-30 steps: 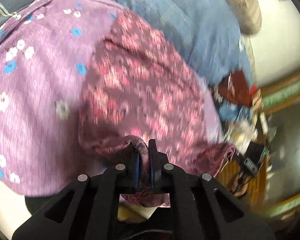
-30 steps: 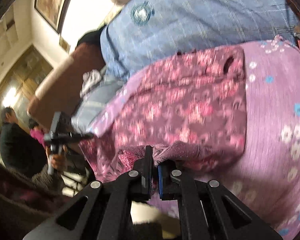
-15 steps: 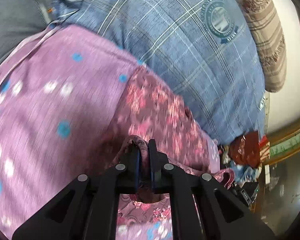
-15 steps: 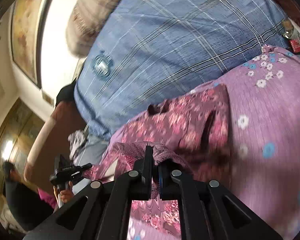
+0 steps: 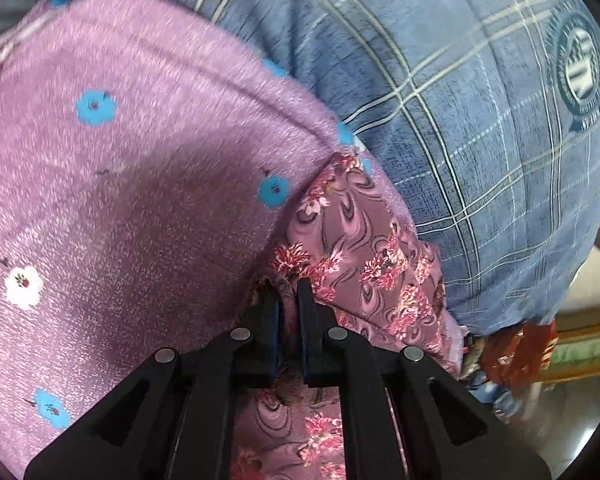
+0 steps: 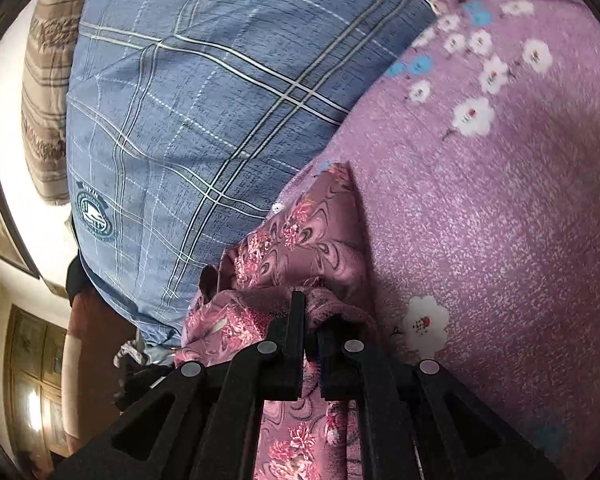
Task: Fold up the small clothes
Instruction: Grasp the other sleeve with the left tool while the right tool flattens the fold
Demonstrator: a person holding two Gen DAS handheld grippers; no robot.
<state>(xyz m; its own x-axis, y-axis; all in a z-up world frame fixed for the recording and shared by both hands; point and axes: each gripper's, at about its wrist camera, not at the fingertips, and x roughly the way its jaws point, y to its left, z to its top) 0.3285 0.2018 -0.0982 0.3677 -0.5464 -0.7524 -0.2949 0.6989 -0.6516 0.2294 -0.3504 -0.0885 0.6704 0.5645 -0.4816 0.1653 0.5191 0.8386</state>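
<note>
Garment [image 5: 364, 256], maroon floral: lay on the purple sheet [image 5: 132, 184], beside the blue plaid pillow [image 5: 480, 128]. My left gripper [image 5: 288, 304] and right gripper [image 6: 310, 312] each pinched an edge. Risk, as I judged it: thin cloth slipping out, or uneven pulls skewing the fold.

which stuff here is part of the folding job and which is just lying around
In the job:
maroon floral garment
left gripper
right gripper

Lying about:
purple flowered sheet
blue plaid pillow
striped brown pillow
</note>
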